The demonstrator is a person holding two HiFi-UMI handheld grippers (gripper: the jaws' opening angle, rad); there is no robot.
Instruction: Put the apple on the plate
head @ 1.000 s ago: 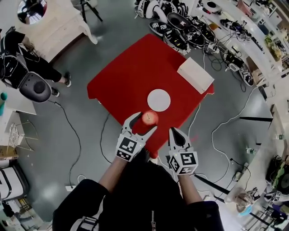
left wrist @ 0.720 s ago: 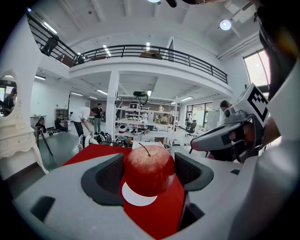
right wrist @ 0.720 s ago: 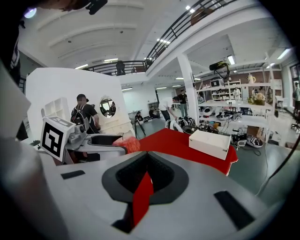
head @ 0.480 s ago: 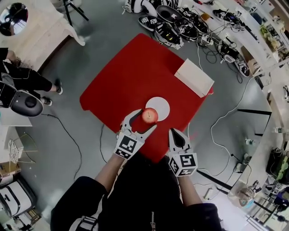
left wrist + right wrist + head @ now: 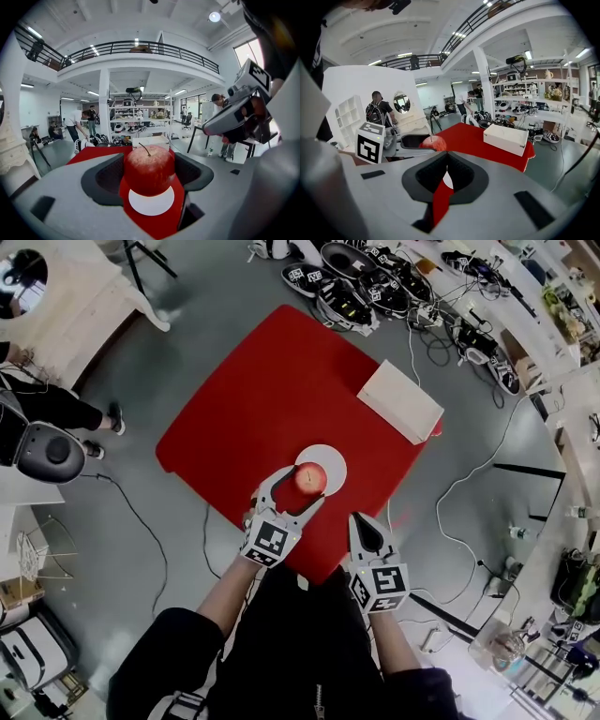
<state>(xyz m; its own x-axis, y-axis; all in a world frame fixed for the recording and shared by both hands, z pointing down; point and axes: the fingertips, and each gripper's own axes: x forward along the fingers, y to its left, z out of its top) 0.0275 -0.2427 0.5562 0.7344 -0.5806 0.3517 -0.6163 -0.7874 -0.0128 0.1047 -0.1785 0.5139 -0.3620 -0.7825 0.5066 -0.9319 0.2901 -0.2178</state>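
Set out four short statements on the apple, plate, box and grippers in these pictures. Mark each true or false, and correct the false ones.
1. The left gripper has the apple between its jaws. True.
2. The plate is blue. False: it is white.
3. The right gripper grips the white box. False: its jaws are together on nothing, and the box lies apart from it, at the far corner of the table.
4. The table top is red. True.
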